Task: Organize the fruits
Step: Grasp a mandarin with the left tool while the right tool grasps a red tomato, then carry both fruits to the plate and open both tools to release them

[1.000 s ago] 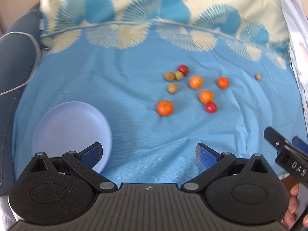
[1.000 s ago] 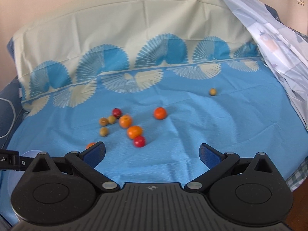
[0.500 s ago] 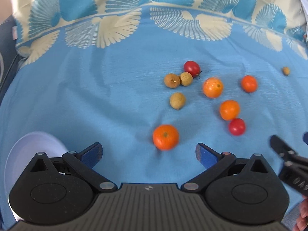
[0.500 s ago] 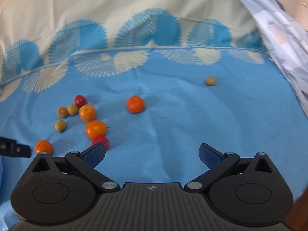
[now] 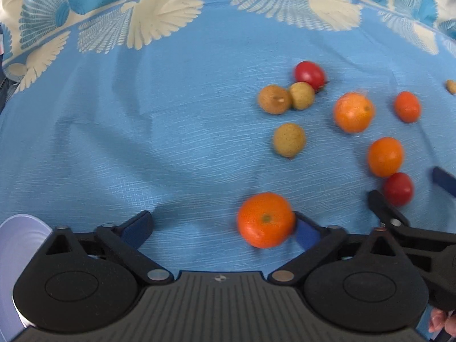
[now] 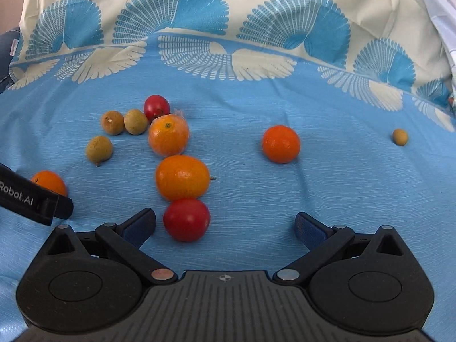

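Our left claw (image 5: 225, 228) closes around a round orange mandarin (image 5: 265, 219), touching its right pad; our right claw (image 6: 225, 226), also narrowing, brackets a glossy red tomato (image 6: 186, 219) untouched, both picking fruit for sorting

At about nine o'clock in your right wrist view, the black finger of your left gripper (image 6: 34, 199) carries white lettering reading "Robot.AI"; its first letter sits at the frame edge. You can read no other text in either view.
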The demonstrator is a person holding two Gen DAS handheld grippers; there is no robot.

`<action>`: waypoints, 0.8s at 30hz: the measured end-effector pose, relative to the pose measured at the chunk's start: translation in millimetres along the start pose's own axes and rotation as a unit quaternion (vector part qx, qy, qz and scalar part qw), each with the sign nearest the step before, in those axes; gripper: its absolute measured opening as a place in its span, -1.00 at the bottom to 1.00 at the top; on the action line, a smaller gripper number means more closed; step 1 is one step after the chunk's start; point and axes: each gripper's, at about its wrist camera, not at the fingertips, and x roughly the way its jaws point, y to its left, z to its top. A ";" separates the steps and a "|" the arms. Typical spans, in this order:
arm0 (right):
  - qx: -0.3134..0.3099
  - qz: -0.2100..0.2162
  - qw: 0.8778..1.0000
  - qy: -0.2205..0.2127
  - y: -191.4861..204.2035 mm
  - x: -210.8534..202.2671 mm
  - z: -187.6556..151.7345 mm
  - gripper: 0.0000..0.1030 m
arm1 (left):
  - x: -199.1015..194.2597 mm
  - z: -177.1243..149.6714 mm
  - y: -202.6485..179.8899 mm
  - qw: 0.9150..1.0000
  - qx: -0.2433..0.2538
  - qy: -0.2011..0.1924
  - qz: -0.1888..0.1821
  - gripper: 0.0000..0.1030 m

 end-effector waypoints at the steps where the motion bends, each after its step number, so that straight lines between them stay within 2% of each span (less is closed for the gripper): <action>1: -0.003 0.008 1.000 -0.001 0.5 -1.7 -0.4 0.75 | -6.0 -1.3 -1.2 1.000 0.004 -0.005 -0.020 0.21; 2: -0.007 0.018 1.000 -0.003 1.7 -4.5 -0.5 0.39 | -11.9 -2.0 -4.4 1.000 0.012 -0.011 -0.021 -0.21; 3: -0.016 0.020 1.000 -0.006 3.8 -8.8 0.4 0.04 | -15.3 -0.3 -9.2 1.000 0.020 -0.015 -0.014 -0.21; 5: -0.042 0.004 0.999 -0.011 11.5 -15.1 1.2 -0.38 | -22.9 -2.9 -9.9 0.999 0.018 -0.023 -0.026 -0.22; 7: -0.043 0.003 0.999 -0.003 12.5 -20.1 4.6 -0.38 | -30.6 -4.5 -10.0 0.999 0.012 -0.024 -0.024 -0.22; 10: -0.005 0.006 1.000 0.004 5.0 -32.1 9.9 -0.38 | -47.4 -7.7 -3.7 0.999 0.000 -0.031 -0.030 -0.22; 18: 0.030 -0.010 0.999 -0.034 -5.0 -97.4 9.9 -0.38 | -123.7 -32.8 24.1 0.997 -0.034 -0.063 -0.032 -0.22; 24: 0.033 0.004 0.997 -0.067 7.2 -153.5 14.8 -0.38 | -181.7 -66.8 65.3 0.994 -0.074 -0.076 -0.015 -0.22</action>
